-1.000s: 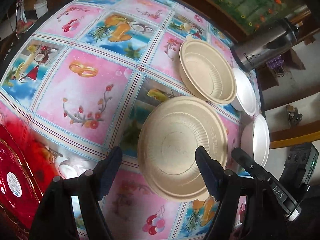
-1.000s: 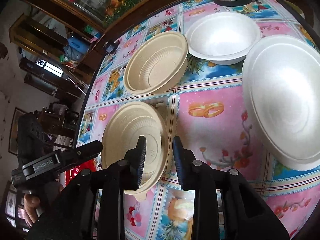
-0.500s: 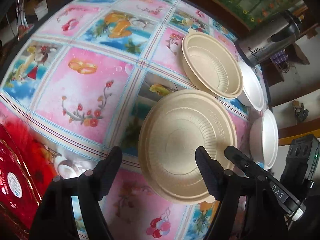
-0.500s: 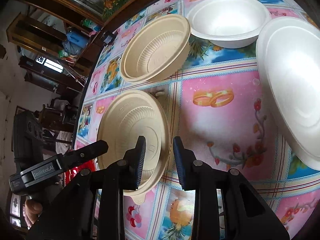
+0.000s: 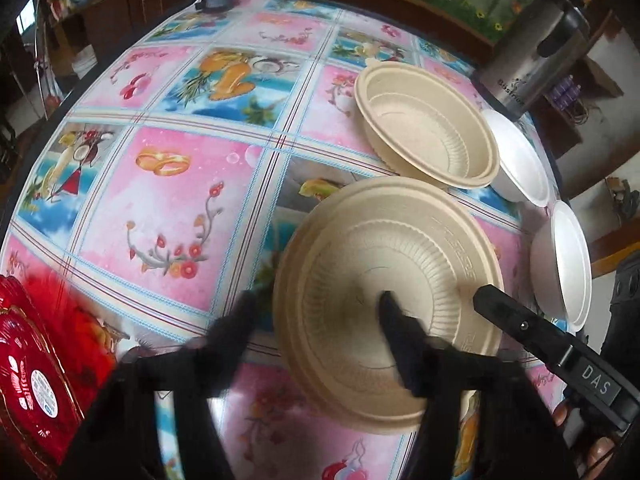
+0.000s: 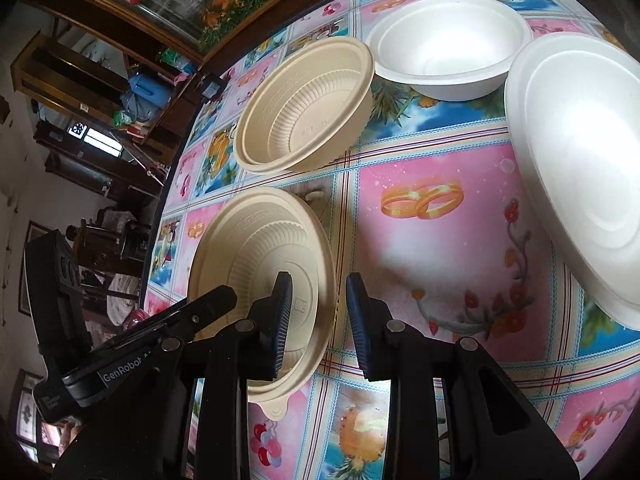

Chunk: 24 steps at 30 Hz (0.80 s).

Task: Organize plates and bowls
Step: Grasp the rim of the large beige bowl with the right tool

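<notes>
Here, in the left wrist view, the left gripper (image 5: 316,312) is seen closing its jaws across the near-left rim of the tan plate (image 5: 400,240). One finger lies outside the rim at about eight o'clock of the plate, and the other lies over its middle. The view is blurred, so contact cannot be confirmed. The tan bowl (image 5: 428,128) stands just beyond, at one o'clock.

In the right wrist view, the right gripper (image 6: 318,320) is seen with its jaws narrowly parted astride the plate's (image 6: 256,252) right rim at four o'clock. One finger is over the plate and the other outside it; the pads do not visibly press. The bowl (image 6: 304,104) lies at twelve o'clock on the surface (image 6: 440,264). Both grippers are judged equally near.
</notes>
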{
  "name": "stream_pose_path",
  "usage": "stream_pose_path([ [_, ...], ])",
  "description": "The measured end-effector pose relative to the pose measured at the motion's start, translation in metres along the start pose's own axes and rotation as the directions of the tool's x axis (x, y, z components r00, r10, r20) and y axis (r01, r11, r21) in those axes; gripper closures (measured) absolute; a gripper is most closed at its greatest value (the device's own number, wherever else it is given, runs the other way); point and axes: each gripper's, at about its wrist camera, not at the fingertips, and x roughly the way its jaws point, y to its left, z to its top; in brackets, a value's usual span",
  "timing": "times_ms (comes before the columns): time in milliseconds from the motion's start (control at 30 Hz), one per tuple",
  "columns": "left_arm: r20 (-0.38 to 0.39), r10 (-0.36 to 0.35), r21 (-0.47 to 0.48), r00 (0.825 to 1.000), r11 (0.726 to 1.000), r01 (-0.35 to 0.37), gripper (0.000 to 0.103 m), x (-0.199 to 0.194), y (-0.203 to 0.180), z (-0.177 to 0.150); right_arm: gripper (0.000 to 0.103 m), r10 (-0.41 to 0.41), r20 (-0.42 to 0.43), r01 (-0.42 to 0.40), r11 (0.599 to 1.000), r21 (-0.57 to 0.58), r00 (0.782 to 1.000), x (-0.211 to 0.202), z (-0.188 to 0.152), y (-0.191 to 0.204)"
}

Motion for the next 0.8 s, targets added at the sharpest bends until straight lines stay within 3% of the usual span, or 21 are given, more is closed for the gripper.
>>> stream_pose_path([
  [200,-0.017,-0.024,-0.011,1.000,1.000,0.024,0.071,0.005,0.003,-0.001,0.075,-0.008,0.001,0.008,1.000,0.001,1.000,0.004,-0.002,0.000],
  [433,0.005,-0.029,-0.013,1.000,0.999,0.029,0.088,0.002,0.006,-0.003,0.093,-0.058,0.026,0.058,0.998,0.002,0.998,0.003,-0.004,-0.001],
  [800,0.021,-0.045,0.017,0.999,0.999,0.044,0.093,-0.006,0.004,-0.011,0.095,-0.108,0.064,0.108,0.994,0.004,0.992,-0.006,-0.014,-0.001],
])
